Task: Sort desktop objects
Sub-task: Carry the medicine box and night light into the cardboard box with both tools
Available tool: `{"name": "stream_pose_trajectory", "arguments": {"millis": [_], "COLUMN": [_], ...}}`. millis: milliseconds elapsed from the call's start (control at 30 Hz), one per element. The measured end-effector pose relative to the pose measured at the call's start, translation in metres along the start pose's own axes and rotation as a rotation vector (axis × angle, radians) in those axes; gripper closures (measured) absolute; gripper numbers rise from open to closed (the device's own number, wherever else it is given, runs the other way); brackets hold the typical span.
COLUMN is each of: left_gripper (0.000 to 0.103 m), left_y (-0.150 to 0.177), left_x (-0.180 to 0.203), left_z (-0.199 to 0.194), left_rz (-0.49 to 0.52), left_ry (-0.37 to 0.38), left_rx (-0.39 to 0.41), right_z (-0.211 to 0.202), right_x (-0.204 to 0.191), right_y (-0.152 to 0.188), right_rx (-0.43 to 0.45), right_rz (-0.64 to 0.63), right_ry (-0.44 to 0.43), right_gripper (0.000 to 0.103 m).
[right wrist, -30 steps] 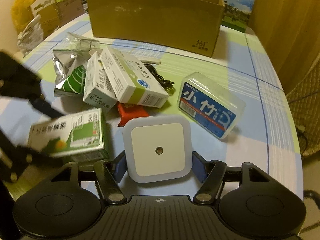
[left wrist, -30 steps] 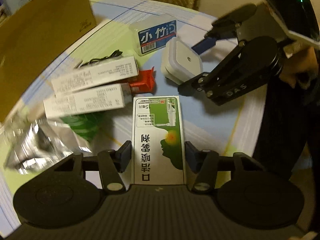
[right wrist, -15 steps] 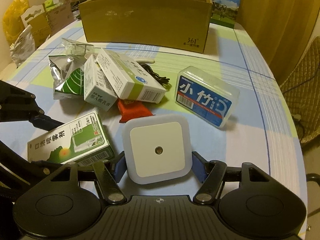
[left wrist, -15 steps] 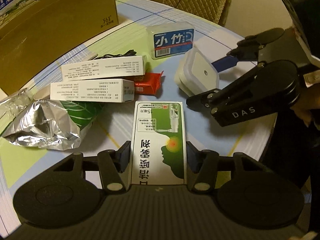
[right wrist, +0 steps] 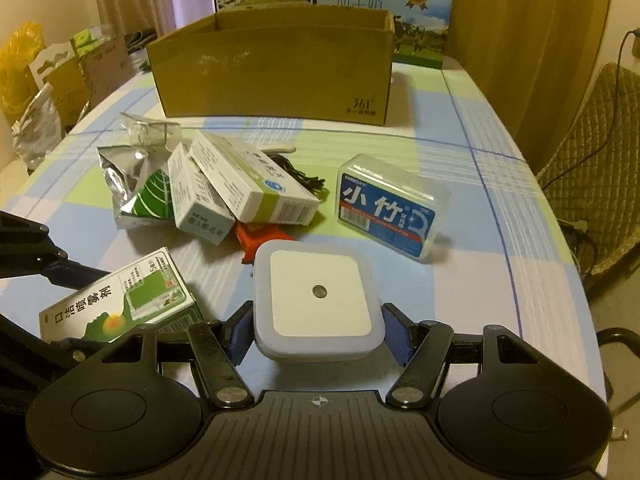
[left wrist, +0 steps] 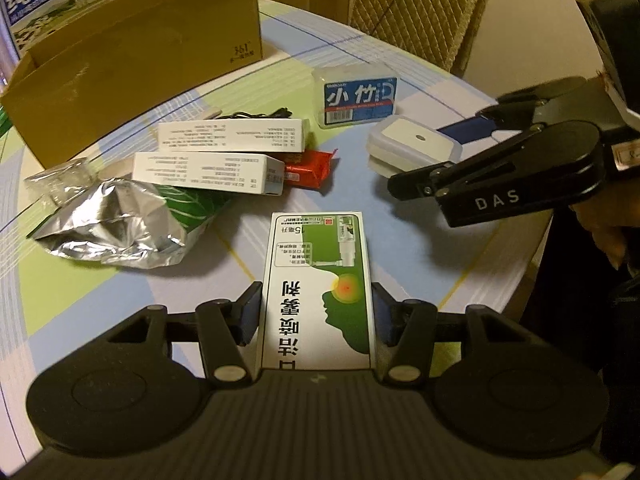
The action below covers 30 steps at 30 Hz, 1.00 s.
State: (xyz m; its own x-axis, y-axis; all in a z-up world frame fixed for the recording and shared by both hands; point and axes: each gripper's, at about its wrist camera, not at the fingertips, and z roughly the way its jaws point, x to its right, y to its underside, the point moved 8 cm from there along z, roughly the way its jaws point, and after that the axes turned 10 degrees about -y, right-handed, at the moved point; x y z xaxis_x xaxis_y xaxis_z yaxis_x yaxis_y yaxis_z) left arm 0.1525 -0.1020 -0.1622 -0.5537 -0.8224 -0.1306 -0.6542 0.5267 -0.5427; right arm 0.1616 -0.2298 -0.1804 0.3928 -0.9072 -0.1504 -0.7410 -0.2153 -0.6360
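Between us and the cardboard box (right wrist: 276, 68), the route is blocked on the left by a heap: two white cartons (right wrist: 240, 188), foil bag (right wrist: 132, 184), red packet (right wrist: 260, 238), black cable (right wrist: 304, 178). Right of the heap stands the floss case (right wrist: 390, 208); beyond it, bare tablecloth (right wrist: 480, 184) gives us clearance to the box.

green spray box (left wrist: 318, 292), white night light (right wrist: 319, 298), both gripped

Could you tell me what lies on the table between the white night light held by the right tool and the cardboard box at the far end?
In the right wrist view, a red packet, stacked medicine boxes and a black cable lie between the night light and the cardboard box.
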Motion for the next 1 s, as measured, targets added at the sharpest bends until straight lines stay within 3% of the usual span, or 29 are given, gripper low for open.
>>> {"name": "stream_pose_trajectory", "arguments": {"millis": [233, 433, 733, 1000], "left_gripper": [0.053, 0.053, 0.053, 0.053], "left_y": [-0.005, -0.034, -0.098, -0.169], "left_x": [-0.014, -0.038, -0.113, -0.196], "left_z": [-0.027, -0.05, -0.037, 0.012], "left_rz": [-0.053, -0.08, -0.143, -0.205], "left_ry": [-0.02, -0.066, -0.169, -0.238], "left_rx": [0.042, 0.095, 0.177, 0.235], "right_z": [-0.022, -0.041, -0.036, 0.026], "right_x": [-0.013, -0.023, -0.02, -0.001], "right_y": [-0.011, -0.048, -0.156, -0.27], "right_rx": [0.046, 0.11, 0.218, 0.266], "right_rz": [-0.008, -0.033, -0.08, -0.146], "right_ry": [0.003, -0.015, -0.046, -0.029], "right_gripper": [0.04, 0.04, 0.04, 0.04]}}
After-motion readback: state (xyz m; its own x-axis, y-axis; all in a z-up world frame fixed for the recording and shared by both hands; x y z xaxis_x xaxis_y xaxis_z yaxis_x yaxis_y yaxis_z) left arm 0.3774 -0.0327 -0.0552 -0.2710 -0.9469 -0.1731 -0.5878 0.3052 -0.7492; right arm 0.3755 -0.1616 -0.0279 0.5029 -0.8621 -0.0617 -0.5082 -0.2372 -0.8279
